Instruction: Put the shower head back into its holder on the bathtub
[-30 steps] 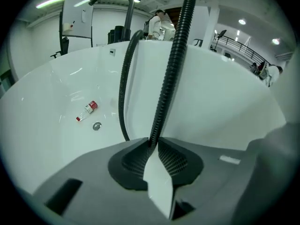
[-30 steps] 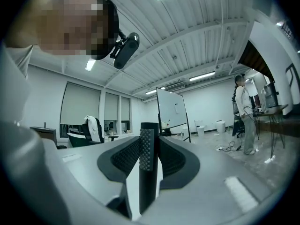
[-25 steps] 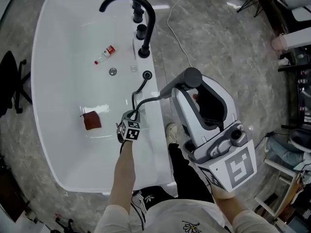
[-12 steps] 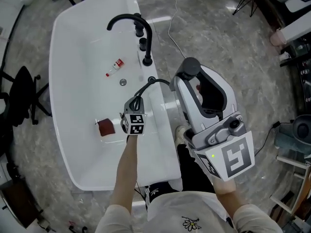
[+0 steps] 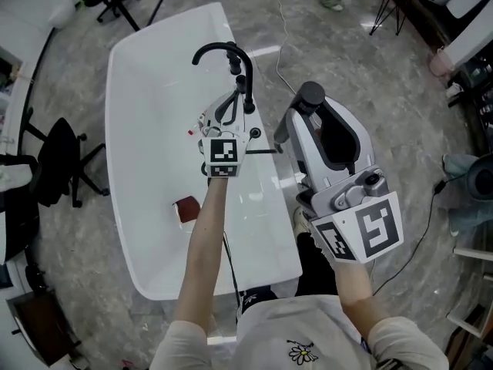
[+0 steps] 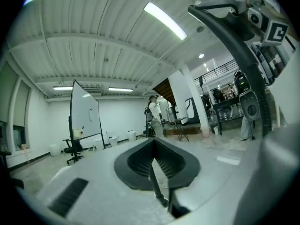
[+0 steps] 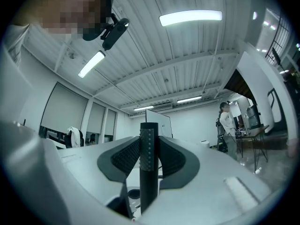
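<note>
shower head [image 7: 149, 168] slim, black, knurled

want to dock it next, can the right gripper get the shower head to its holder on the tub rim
Probably yes, though tight. The right gripper is shut on the shower head, and the holder shows uncovered. The left gripper hangs close beside it and may crowd the approach.

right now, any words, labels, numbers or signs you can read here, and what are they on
No readable text in any view.
left marker cube and right marker cube: black-and-white square patterns, not words.
shirt: a flower print, no lettering.
whiteboard: too small and blurred to read.
</note>
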The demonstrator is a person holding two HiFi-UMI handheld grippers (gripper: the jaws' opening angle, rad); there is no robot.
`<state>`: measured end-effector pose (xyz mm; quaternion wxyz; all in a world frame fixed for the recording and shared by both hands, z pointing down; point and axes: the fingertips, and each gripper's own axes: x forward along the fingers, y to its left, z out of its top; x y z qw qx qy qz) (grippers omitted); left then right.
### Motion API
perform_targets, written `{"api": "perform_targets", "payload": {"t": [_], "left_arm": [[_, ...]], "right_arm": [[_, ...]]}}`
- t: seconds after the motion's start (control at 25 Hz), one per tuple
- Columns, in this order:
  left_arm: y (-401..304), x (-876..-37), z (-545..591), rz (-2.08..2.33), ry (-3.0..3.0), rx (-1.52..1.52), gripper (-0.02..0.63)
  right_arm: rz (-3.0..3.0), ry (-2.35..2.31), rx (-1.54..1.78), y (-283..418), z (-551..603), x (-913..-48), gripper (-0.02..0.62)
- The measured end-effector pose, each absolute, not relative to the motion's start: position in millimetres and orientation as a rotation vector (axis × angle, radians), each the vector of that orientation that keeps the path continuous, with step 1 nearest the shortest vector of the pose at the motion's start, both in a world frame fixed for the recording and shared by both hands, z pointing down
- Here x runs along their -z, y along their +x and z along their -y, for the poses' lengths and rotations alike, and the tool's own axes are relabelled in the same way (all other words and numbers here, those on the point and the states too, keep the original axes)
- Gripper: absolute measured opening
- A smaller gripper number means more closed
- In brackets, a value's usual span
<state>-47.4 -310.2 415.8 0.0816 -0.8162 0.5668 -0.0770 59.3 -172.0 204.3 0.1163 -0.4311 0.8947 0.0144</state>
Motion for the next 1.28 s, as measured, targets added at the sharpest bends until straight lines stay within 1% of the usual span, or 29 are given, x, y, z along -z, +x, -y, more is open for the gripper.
{"api": "perform_targets", "payload": {"t": [0.08,0.2,0.4,0.48,0.56,0.6,0.72,0.84,0.96,1.04,1.08,1.16,1.2,1.28], "left_arm": [[-44,-419,307,-1.676,-2.445,0.238,0.000],[-46,-465,283,-1.697,-2.491,0.318,0.002],[-42,-570,209,-1.745,-2.617,0.502,0.004],[-31,-608,179,-1.726,-2.694,0.563,0.063],[-14,-642,154,-1.673,-2.793,0.626,0.138],[-6,-659,143,-1.634,-2.847,0.669,0.157],[13,-703,120,-1.527,-3.008,0.789,0.192],[28,-738,110,-1.494,-3.096,0.880,0.209],[27,-758,110,-1.519,-3.186,0.953,0.223],[21,-760,114,-1.540,-3.266,0.925,0.189],[19,-759,114,-1.538,-3.290,0.929,0.161],[17,-756,117,-1.507,-3.269,0.983,0.122],[14,-755,121,-1.508,-3.222,1.006,0.054],[2,-745,139,-1.577,-3.125,0.964,0.052]], "right_arm": [[-2.601,-1.262,-0.012,64,171,-205,0.129],[-2.580,-1.243,0.015,71,171,-205,0.130],[-2.611,-1.368,-0.245,79,171,-193,0.129],[-2.605,-1.374,-0.293,83,174,-186,0.127],[-2.599,-1.366,-0.307,86,180,-182,0.127],[-2.600,-1.362,-0.312,86,183,-180,0.127],[-2.619,-1.360,-0.327,83,192,-181,0.127],[-2.667,-1.362,-0.339,78,199,-189,0.127],[-2.697,-1.355,-0.323,72,205,-197,0.127],[-2.698,-1.353,-0.311,69,209,-199,0.129],[-2.699,-1.353,-0.306,67,211,-200,0.129],[-2.701,-1.356,-0.290,64,214,-203,0.129],[-2.701,-1.356,-0.283,62,216,-203,0.127],[-2.697,-1.357,-0.290,57,217,-201,0.127]]}}
